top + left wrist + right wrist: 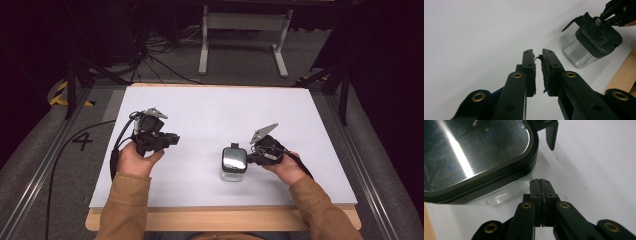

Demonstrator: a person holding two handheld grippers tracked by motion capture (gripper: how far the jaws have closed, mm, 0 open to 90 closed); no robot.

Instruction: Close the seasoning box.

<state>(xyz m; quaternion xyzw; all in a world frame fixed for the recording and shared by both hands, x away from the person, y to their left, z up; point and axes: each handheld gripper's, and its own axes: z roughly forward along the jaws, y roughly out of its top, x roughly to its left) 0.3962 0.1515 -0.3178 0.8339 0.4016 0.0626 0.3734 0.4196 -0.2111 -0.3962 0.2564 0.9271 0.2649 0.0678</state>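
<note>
White desk (210, 115) fills the middle of the high view, carrying one clear jar (233, 169) with a dark lid (234, 158), lower centre. Two grippers: the left gripper (538, 58), at centre left, has its fingers a narrow slit apart, holding nothing. The right gripper (540, 182) has fingers pressed together, empty, just beside the jar's clear wall. A lid latch (551, 135) is cut off at the right gripper view's top.
</note>
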